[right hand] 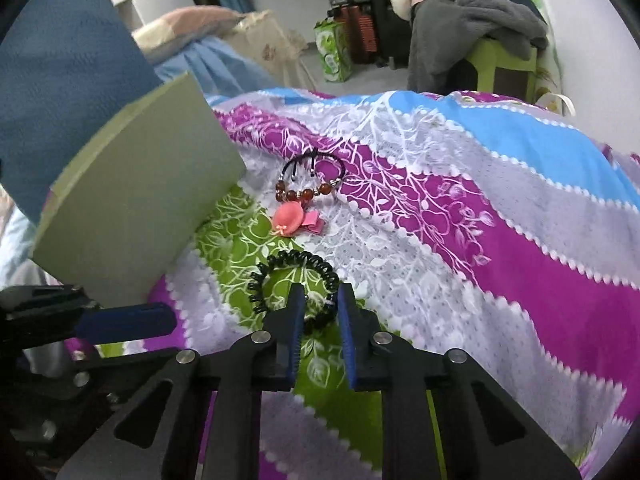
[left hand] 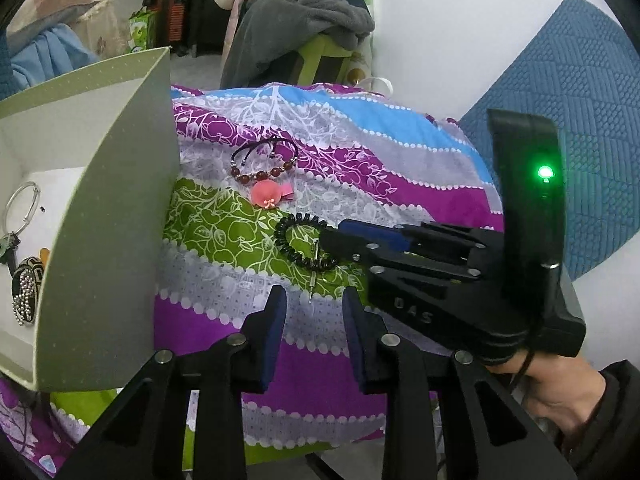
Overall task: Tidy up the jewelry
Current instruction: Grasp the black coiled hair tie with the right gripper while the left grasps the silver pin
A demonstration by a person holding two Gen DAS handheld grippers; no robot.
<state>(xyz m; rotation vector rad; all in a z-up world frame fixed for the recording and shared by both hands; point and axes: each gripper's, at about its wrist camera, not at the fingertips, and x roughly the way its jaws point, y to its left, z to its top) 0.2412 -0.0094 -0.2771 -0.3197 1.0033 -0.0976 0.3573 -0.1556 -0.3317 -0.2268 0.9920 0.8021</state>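
Note:
A black spiral hair tie (left hand: 294,240) (right hand: 280,270) lies on the patterned bedspread (left hand: 360,168). My right gripper (right hand: 320,296) (left hand: 326,242) is open, its fingertips straddling the near rim of the tie. A thin metal pin (left hand: 315,272) lies by it. A red-bead bracelet (left hand: 264,160) (right hand: 310,184) and a pink hat hair clip (left hand: 267,193) (right hand: 294,218) lie farther back. My left gripper (left hand: 314,304) is open and empty, above the spread. The green box (left hand: 100,216) (right hand: 132,208) at left holds a silver bangle (left hand: 22,204) and a beaded piece (left hand: 26,284).
A blue cushion (left hand: 572,92) stands at the right, another blue one (right hand: 60,76) behind the box. A green stool with grey clothes (left hand: 316,12) and bags stand on the floor beyond the bed.

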